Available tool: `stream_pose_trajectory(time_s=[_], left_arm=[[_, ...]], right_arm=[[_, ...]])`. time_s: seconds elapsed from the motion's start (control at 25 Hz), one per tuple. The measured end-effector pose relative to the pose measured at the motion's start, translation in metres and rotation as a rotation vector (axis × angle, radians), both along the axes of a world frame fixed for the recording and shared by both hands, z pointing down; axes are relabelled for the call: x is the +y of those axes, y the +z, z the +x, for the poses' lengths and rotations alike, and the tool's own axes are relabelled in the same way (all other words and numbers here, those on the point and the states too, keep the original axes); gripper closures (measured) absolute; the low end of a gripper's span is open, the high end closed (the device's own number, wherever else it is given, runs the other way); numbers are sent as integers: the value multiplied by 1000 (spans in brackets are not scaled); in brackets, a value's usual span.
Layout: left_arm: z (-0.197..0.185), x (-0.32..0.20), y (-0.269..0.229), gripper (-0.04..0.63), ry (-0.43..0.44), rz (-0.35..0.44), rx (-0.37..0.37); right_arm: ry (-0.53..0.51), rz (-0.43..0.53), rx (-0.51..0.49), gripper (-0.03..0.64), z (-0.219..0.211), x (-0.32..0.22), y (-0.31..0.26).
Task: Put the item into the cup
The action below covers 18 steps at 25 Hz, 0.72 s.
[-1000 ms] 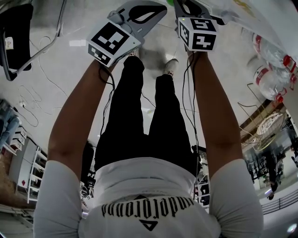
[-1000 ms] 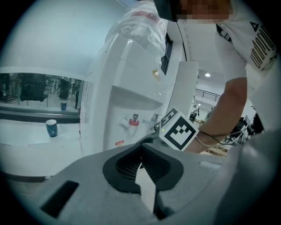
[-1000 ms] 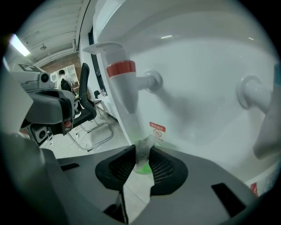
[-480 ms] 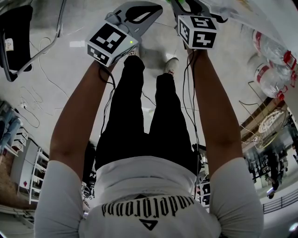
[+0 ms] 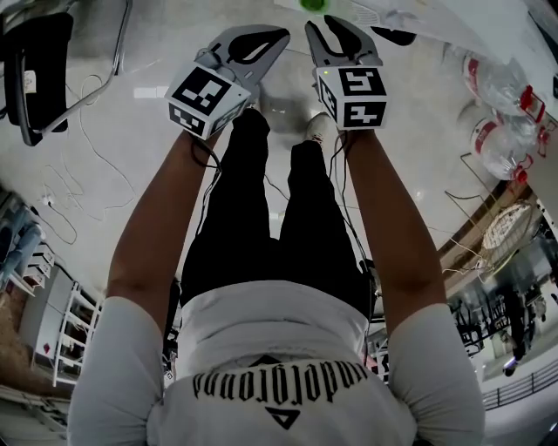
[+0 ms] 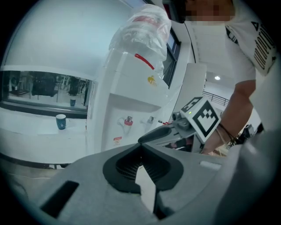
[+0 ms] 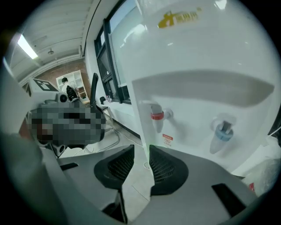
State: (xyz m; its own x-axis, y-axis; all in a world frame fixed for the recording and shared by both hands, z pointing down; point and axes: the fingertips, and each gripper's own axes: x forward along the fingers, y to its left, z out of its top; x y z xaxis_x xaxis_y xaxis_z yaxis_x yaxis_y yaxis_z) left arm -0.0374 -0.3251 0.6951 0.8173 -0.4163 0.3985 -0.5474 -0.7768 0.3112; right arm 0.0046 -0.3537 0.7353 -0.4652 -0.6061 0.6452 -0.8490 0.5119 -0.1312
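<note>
Pale floor [image 5: 105, 131] strewn with cables [image 5: 78, 122] filled the head view, with a dark chair [image 5: 35, 70] at its far left. A blue cup [image 6: 61, 121] was seen on a white tabletop [image 6: 35, 132] at the left of the left gripper view, well apart from both tools. The item itself could not be made out with certainty, though a green round thing [image 5: 311, 4] showed at the top edge of the head view.

The step in hand was judged to be the approach, with nothing picked up yet. For it to be done well, the tools would need to be turned away from the water dispenser [image 6: 131, 101], at which both were aimed. The item should be sighted between the pads before any closing, and the free tool kept clear of it.

The left tool [image 5: 281, 35] was held with its pads meeting at the tips and nothing between them. Just beside it, the right tool [image 5: 318, 24] stood narrowly parted and was closing. Only floor and dispenser were seen through its gap, and nothing was held or touched. Water bottles [image 5: 501, 87] lay at far right.
</note>
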Motion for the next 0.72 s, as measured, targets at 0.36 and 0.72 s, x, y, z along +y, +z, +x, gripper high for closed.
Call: stream_pose_trajectory(time_s=[0.36, 0.72], left_arm=[[-1, 30, -64, 580, -59, 8, 5], [-9, 52, -169, 581, -91, 56, -4]], right_arm=[[-52, 32, -30, 581, 9, 49, -85], [-149, 107, -87, 595, 3, 83, -204]])
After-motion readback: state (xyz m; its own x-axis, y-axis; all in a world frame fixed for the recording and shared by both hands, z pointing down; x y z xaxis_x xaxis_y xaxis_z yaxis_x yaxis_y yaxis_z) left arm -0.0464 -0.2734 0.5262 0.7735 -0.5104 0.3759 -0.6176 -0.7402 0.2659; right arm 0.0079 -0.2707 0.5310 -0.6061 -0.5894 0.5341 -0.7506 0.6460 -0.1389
